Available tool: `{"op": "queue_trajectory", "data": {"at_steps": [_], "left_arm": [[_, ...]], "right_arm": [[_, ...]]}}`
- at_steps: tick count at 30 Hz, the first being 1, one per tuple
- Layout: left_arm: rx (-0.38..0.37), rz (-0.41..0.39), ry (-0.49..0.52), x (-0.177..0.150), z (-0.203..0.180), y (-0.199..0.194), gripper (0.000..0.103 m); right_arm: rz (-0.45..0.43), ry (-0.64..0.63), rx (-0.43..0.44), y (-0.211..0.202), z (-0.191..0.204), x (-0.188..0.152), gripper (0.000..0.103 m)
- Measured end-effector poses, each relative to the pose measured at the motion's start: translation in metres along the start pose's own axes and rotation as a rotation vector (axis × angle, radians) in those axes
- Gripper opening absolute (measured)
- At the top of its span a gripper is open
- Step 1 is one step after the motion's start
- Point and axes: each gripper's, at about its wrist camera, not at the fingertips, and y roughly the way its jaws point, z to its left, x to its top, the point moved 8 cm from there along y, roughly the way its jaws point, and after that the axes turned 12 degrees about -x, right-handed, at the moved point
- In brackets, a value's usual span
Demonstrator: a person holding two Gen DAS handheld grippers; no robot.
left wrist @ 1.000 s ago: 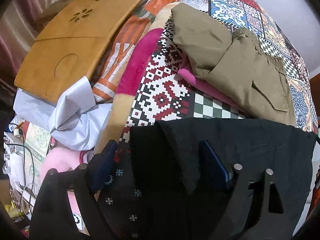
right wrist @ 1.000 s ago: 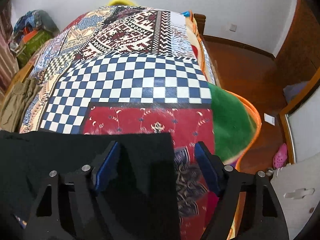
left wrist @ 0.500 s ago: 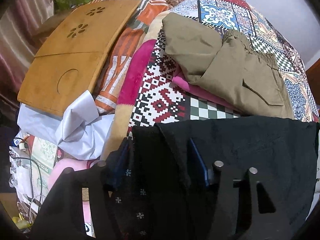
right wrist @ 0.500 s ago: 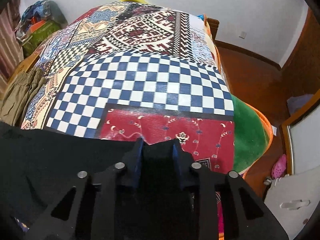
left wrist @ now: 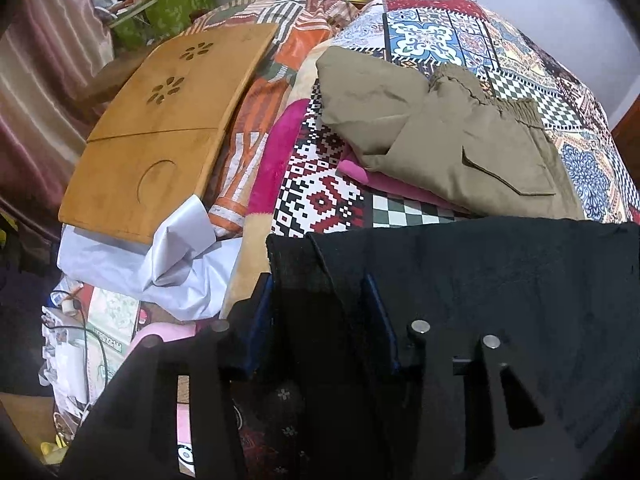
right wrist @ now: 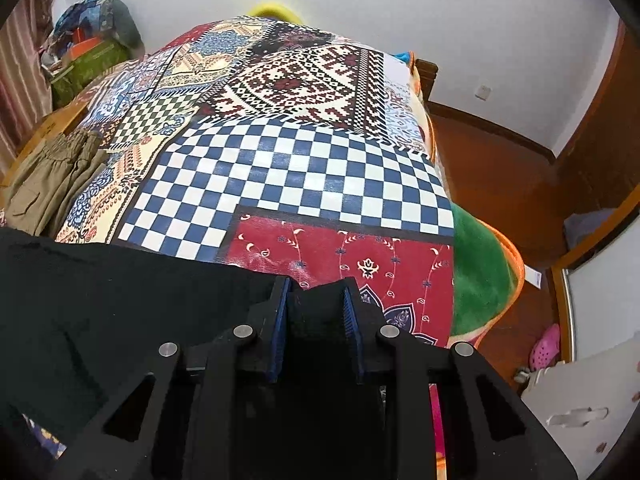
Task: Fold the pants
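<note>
Black pants [left wrist: 500, 272] on patchwork bedspread [right wrist: 296, 184], left claw [left wrist: 320, 304] closing on one corner, right claw [right wrist: 316, 312] clamped on another corner.

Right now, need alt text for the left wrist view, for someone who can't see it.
The left gripper, jaws closing, has a corner of black pants between its blue pads on a patchwork bedspread. Beyond lie folded khaki pants on a pink garment. At left, a wooden lap tray rests on bedding.
</note>
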Motion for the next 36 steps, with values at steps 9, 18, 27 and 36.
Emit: {"op": "queue_trajectory", "data": {"at_steps": [9,18,27,36], "left_arm": [[0.0,-0.026,-0.02,-0.004,-0.001,-0.009,0.023],[0.035,-0.058,0.002,-0.016,-0.009,-0.022,0.002],[-0.006,-0.012,-0.044,-0.008,0.0,-0.003,0.008],[-0.071,0.038,-0.062,0.004,0.0,0.026,0.031]], "right_arm": [[0.014,0.004,0.009,0.003,0.001,-0.01,0.023],[0.028,0.023,0.026,0.0,-0.004,-0.018,0.024],[0.029,0.024,0.029,-0.004,-0.005,-0.019,0.025],[0.068,0.04,0.03,0.005,-0.012,-0.023,0.034]]}}
